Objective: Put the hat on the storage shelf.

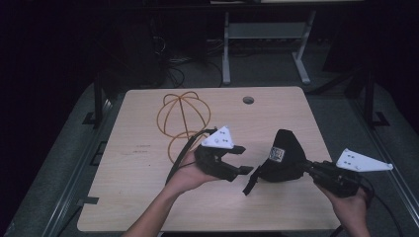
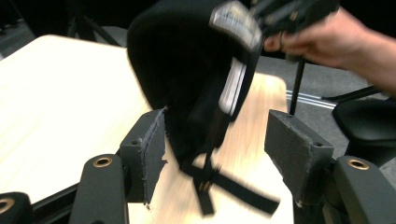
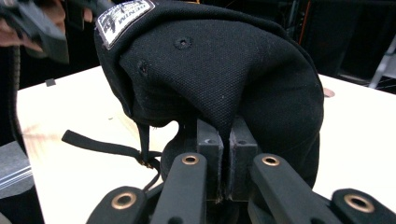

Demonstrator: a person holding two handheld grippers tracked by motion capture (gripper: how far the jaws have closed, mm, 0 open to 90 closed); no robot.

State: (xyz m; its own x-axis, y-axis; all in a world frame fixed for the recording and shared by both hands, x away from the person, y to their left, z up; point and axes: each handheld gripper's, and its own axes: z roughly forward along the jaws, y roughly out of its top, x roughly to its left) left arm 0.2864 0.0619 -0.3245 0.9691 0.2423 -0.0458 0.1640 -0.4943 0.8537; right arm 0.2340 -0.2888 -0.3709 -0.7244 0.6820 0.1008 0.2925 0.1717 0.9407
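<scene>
The near-left stretch of the table (image 1: 128, 192) lay bare, giving a hand free passage there. Farther back on the left, an orange wire frame (image 1: 183, 118) blocked the way, with a black cable (image 1: 180, 158) trailing from the left gripper (image 1: 236, 160) across the wood beside it. At centre, the black cap (image 1: 284, 158) (pinched by the right gripper (image 3: 226, 140)) hung just ahead of the left gripper's spread jaws, its strap (image 1: 250, 180) dangling into the gap between them. The far right corner stood open around a small hole (image 1: 248, 100).

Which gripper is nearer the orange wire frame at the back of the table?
Left. The left gripper sits just in front of the orange wire frame, jaws open. The right gripper is farther off to the right, shut on the black cap.
</scene>
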